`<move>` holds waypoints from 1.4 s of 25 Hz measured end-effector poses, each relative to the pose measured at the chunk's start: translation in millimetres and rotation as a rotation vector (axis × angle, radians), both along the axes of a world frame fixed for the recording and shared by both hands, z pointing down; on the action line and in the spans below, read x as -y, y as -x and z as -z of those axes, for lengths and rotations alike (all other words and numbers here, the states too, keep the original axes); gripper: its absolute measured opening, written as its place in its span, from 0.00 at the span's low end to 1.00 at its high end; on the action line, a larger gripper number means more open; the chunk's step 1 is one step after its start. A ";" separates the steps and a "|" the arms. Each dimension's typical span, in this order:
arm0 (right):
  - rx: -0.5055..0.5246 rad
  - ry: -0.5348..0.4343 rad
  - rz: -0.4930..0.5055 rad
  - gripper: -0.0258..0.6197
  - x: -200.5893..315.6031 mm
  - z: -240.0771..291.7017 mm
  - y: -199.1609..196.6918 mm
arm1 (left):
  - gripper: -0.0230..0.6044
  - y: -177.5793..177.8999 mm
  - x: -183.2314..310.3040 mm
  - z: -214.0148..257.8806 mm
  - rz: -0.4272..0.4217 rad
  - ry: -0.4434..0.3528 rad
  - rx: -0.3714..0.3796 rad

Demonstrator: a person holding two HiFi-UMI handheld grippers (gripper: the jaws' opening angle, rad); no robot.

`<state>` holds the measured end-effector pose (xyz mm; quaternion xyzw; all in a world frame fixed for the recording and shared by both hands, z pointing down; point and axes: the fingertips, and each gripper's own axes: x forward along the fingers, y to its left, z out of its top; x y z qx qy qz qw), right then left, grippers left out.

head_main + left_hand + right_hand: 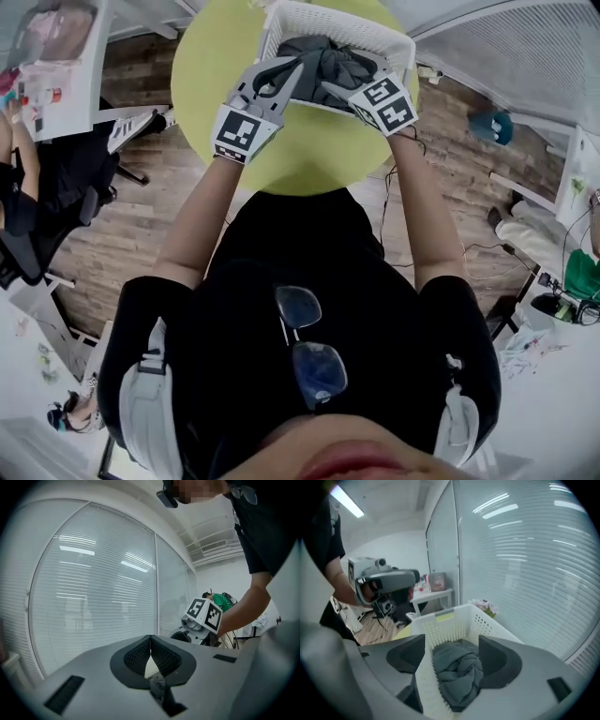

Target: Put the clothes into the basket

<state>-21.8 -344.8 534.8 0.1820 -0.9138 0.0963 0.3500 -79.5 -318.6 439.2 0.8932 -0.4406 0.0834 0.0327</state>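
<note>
Grey jaws of the right gripper (452, 654) stand wide apart, nothing pinched, pointing down into the white perforated basket (443, 627); at its 9 o'clock in the head view, the left gripper (151, 654) is clenched tip to tip on nothing (slatted blinds (93, 597) behind it). Dark grey clothes (328, 58) lie bundled inside the basket, which sits toward 12 o'clock on the round yellow-green table (300, 155)

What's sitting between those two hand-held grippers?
The grey clothes in the white basket, seen in head view between the left hand-held gripper and right hand-held gripper.
</note>
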 end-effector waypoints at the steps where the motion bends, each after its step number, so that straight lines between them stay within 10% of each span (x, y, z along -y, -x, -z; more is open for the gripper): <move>1: 0.070 -0.020 -0.030 0.62 -8.4 17.0 0.2 | 0.05 0.3 -8.3 4.3 -0.010 -0.002 -0.008; 10: 0.447 -0.163 -0.204 0.56 -95.8 125.5 -9.2 | 0.05 -7.8 -74.4 45.5 -0.134 -0.036 -0.053; 18: 0.548 -0.307 -0.268 0.11 -130.4 164.9 -21.5 | 0.05 -24.1 -104.0 59.5 -0.207 -0.046 -0.069; 35: 0.573 -0.342 -0.290 0.08 -146.2 176.1 -28.1 | 0.05 -39.2 -121.0 66.6 -0.242 -0.049 -0.099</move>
